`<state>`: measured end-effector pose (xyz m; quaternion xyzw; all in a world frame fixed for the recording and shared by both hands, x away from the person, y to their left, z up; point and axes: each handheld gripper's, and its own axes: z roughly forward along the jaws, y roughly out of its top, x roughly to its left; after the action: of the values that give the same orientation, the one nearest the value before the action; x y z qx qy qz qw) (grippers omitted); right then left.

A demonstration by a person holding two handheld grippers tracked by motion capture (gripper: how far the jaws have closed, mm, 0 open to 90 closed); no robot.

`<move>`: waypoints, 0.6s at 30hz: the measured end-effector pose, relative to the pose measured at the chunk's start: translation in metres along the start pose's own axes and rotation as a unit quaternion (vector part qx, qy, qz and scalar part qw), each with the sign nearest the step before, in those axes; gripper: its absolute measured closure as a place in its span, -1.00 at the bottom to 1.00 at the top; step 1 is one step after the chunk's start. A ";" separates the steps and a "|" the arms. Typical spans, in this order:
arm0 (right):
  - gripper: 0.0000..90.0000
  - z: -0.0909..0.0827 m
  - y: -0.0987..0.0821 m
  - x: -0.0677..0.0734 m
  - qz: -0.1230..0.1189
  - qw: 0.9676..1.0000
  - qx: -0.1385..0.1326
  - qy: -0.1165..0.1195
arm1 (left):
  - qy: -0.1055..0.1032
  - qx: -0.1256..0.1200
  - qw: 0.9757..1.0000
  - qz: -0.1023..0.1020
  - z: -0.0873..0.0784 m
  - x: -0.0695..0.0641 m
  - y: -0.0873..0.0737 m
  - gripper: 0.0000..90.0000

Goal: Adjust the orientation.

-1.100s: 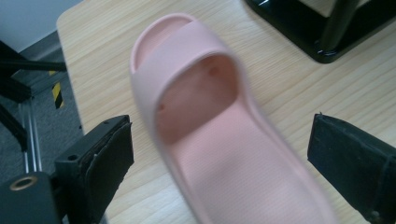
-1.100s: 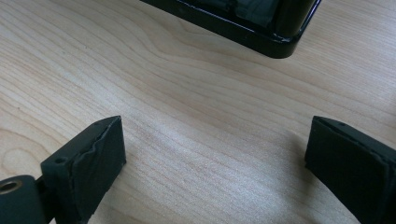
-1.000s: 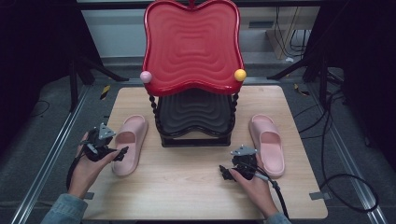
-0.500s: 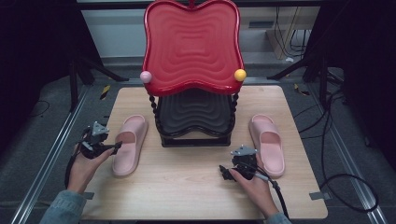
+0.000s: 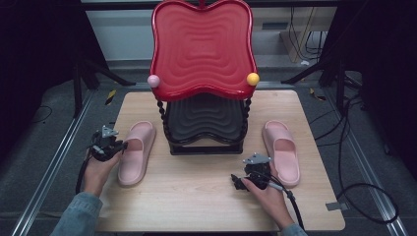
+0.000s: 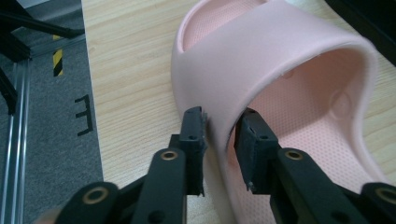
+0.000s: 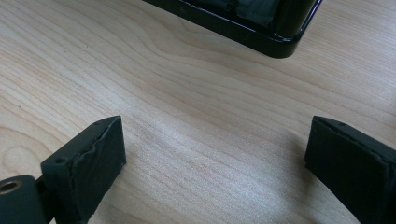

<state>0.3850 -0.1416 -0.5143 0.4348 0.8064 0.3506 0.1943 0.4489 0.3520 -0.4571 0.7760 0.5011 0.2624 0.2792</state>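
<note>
A pink slipper lies on the left of the wooden table, toe pointing away. My left gripper reaches in from its left side. In the left gripper view its jaws have just been closing and now pinch the side wall of the slipper's strap, one pad outside and one inside. The matching pink slipper lies on the right. My right gripper rests just left of it, low over the bare wood, and is open with nothing between its pads.
A two-tier rack stands at the table's middle back, with a red wavy tray on top and a black tray below. Its black base lies just ahead of the right gripper. Cables trail on the floor at right.
The left gripper has shifted a little along the slipper's left side and sunk. Its jaws have narrowed onto the strap wall. The right hand has stayed still.
</note>
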 end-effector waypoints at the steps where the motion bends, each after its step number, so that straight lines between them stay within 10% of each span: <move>1: -0.88 0.000 0.000 0.000 0.000 1.000 0.000 0.000 | 0.003 -0.001 1.000 0.000 0.001 0.000 0.000 0.69; 11: -0.88 0.000 0.000 0.000 -0.001 1.000 0.000 0.001 | 0.007 -0.005 1.000 0.009 -0.007 -0.001 -0.007 0.81; 18: -0.88 0.000 0.000 0.000 -0.001 1.000 0.000 0.001 | -0.017 -0.030 0.999 0.030 -0.042 -0.012 -0.025 0.84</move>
<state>0.3850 -0.1418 -0.5144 0.4339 0.8069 0.3509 0.1939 0.4006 0.3565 -0.4464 0.7860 0.4649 0.2722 0.3032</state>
